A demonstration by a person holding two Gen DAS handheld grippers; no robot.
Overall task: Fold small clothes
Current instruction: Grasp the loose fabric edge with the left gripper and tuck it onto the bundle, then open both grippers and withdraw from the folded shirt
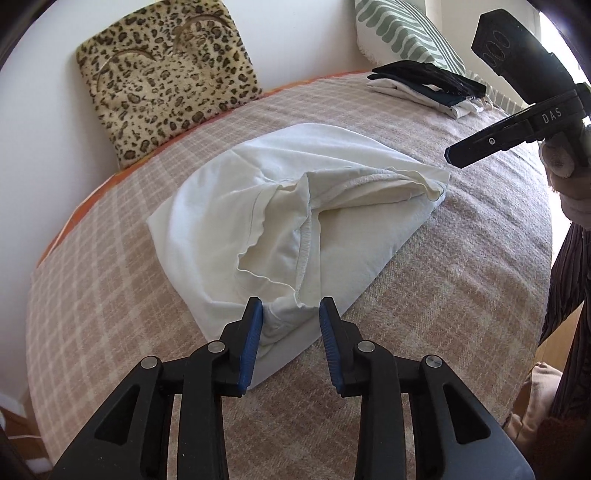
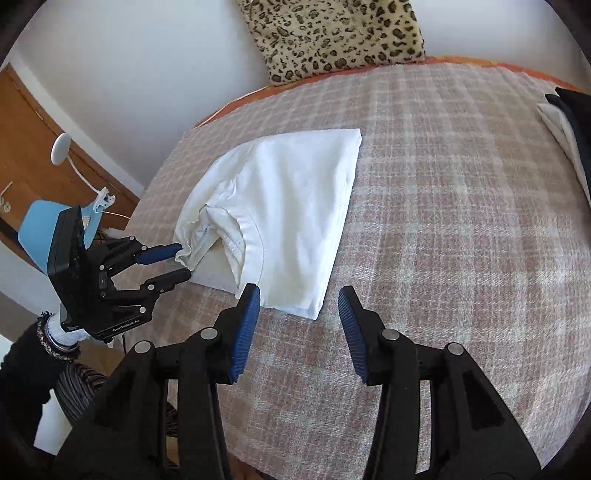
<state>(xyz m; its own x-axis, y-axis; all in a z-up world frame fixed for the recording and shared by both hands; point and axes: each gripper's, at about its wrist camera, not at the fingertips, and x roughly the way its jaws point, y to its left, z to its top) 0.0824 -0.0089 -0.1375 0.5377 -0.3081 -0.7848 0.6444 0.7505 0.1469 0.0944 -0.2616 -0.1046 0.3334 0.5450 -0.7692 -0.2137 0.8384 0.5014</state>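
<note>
A white garment (image 1: pixel 258 206) lies partly folded on the checked bed cover (image 1: pixel 110 280), its open hem facing me. My left gripper (image 1: pixel 291 314) is open, its jaws on either side of the near hem edge. In the right wrist view the same garment (image 2: pixel 288 206) lies ahead, and the left gripper (image 2: pixel 181 262) sits at its left edge with a ruffled bit of hem between its open fingers. My right gripper (image 2: pixel 299 299) is open and empty, just above the garment's near corner; in the left wrist view only one finger of it (image 1: pixel 491 142) shows.
A leopard-print cushion (image 1: pixel 162 74) leans on the white wall at the back. A stack of folded black and white clothes (image 1: pixel 432 88) lies at the far right by a green striped pillow (image 1: pixel 399 33). A wooden cabinet (image 2: pixel 40 155) stands left of the bed.
</note>
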